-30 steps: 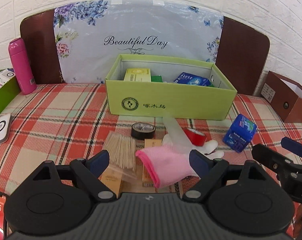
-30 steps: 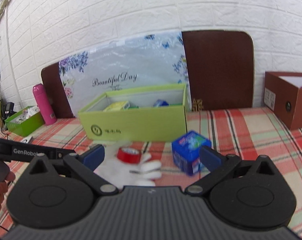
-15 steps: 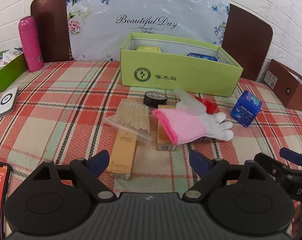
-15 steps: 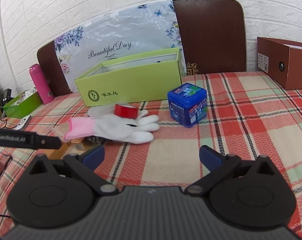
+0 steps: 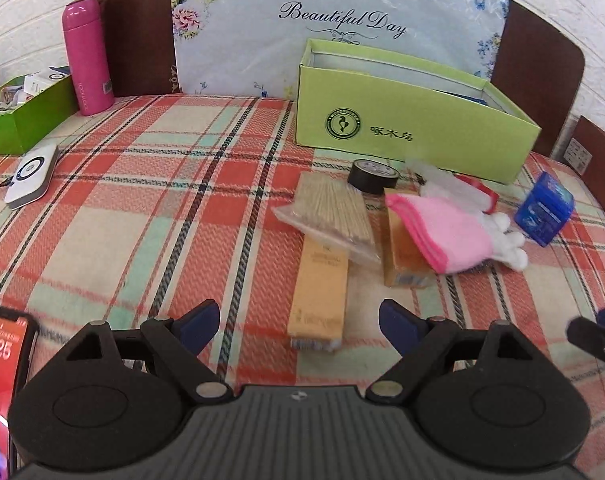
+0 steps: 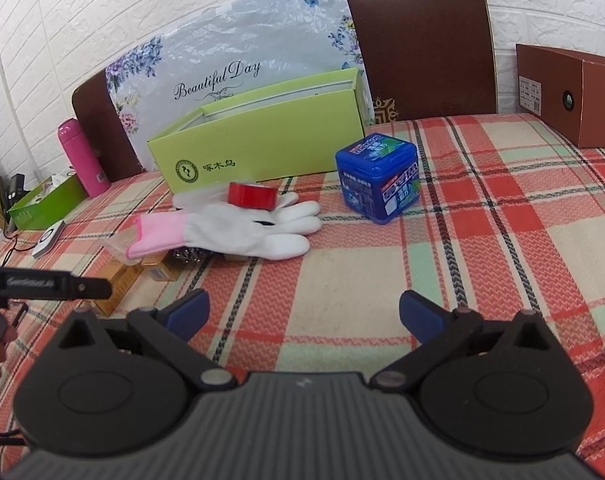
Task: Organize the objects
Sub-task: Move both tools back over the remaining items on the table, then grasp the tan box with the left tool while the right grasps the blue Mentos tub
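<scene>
The white glove [image 6: 242, 232] with a pink cuff lies on the plaid table [image 6: 482, 248] just in front of the lime-green box [image 6: 262, 148]. A red tape roll [image 6: 251, 196] rests on the glove, nearer the box. The blue tub [image 6: 376, 178] stands right of the glove. Black tape [image 5: 372, 176], a toothpick packet [image 5: 334, 216] and tan cartons [image 5: 318, 292] lie left of the glove. The left claw [image 5: 298, 324] and right claw [image 6: 302, 312] are both released and empty.

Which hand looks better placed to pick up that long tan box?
Probably the left. Its open tool points almost straight at the long tan box, just ahead. The right tool faces bare cloth, with that box off to its side.
</scene>
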